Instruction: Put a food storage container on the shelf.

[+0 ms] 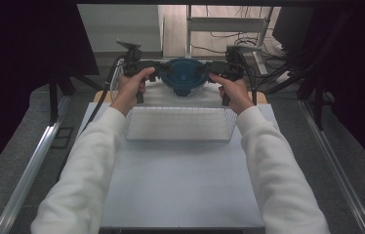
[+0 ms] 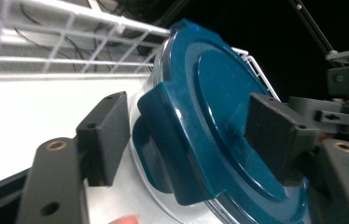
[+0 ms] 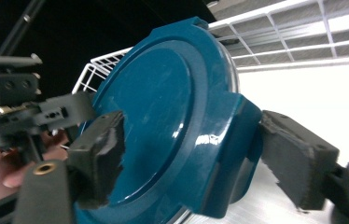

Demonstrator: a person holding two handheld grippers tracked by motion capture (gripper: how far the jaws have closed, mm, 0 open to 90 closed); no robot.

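I take this for a lab or recording studio rather than a home: black curtains (image 1: pixel 29 44) hang on both sides of my white work table (image 1: pixel 180 180), metal rails (image 1: pixel 29 170) run along the grey floor, and loose cables (image 1: pixel 229 46) trail under a metal frame (image 1: pixel 229 24) behind.

The round teal plastic lid (image 3: pixel 163 121) looks glossy and smooth, catching bright highlights on its rim and side clip, with faint scuffs across its flat middle. Under it, the clear plastic container (image 2: pixel 163 205) wall looks shiny. The black pads (image 3: pixel 100 158) of the right hand-held gripper (image 3: pixel 196 158) look matt, rough and worn at the edges. The white wire rack (image 1: pixel 178 124) looks like coated metal. The pale worktop (image 1: pixel 180 180) looks smooth and matt. The white sleeves (image 1: pixel 80 175) are soft cloth.
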